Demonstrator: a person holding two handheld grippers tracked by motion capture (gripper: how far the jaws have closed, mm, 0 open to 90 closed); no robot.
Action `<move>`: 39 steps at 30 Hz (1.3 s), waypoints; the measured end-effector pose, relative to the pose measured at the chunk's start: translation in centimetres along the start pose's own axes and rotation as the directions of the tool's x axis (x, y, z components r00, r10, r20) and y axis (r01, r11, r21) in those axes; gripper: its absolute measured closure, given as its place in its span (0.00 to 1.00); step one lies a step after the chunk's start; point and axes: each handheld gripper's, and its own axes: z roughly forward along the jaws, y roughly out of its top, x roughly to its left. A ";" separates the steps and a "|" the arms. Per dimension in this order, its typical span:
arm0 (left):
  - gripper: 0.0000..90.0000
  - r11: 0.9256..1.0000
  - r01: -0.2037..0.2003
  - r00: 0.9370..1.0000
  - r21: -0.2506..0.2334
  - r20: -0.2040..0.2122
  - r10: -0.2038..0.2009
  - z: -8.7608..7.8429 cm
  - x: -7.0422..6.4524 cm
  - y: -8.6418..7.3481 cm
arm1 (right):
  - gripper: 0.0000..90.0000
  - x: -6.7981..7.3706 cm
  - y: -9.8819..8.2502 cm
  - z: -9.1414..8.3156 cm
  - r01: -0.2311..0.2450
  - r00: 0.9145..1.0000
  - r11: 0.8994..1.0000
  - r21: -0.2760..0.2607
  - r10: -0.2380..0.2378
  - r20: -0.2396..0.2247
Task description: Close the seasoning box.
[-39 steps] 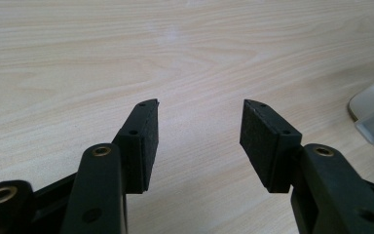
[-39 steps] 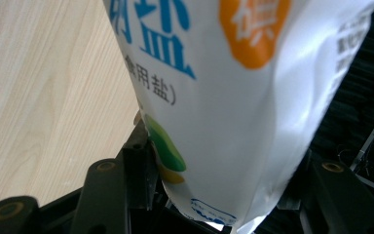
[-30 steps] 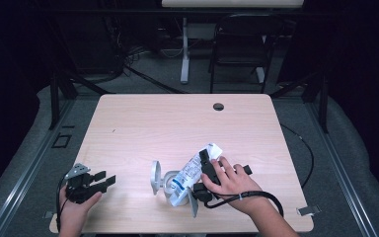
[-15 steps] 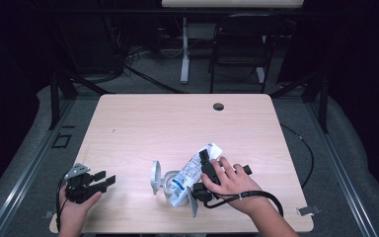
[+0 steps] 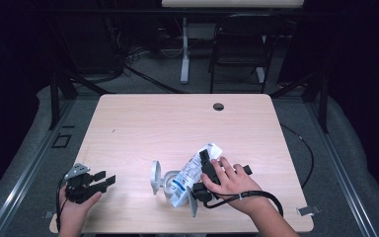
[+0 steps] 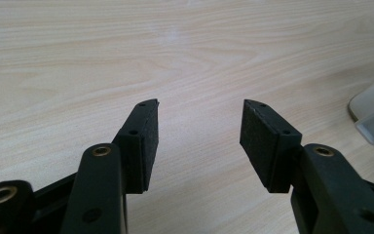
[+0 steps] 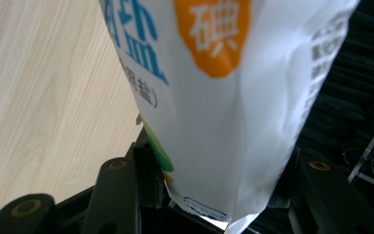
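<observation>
My right claw (image 5: 203, 163) is squeezing a white plastic bag with blue writing and an orange spot (image 5: 190, 174). The jaws have just been closing, and in the right gripper view the bag (image 7: 224, 97) sits between the two black jaws with both pads up against its sides. I think the hold is on now, or very nearly.

The bag lies tilted near the 6 o'clock edge of the pale wooden surface (image 5: 177, 123). Its lower end leans on a small clear round jar (image 5: 165, 181) lying on its side. The jar's clear lid (image 5: 154, 177) stands on edge at the jar's 9 o'clock side.

My left claw (image 5: 104, 178) rests far off, at the bag's 9 o'clock. Its jaws are wide apart with nothing in them.

I think this step is grabbing the bag. Next I would need a firm squeeze, then a slow lift so the bag does not slip or push the jar away.
</observation>
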 end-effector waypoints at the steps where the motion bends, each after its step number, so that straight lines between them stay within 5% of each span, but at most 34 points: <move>1: 0.54 1.000 0.002 1.000 -0.002 -0.001 -0.002 0.0 0.0 0.0 | 0.59 0.0 0.0 0.0 0.002 1.000 1.000 0.000 -0.002 0.001; 39: 0.54 1.000 0.003 1.000 -0.008 -0.002 -0.003 0.1 0.1 -0.1 | 0.64 -0.2 -0.2 -0.2 -0.019 1.000 1.000 0.001 0.019 -0.001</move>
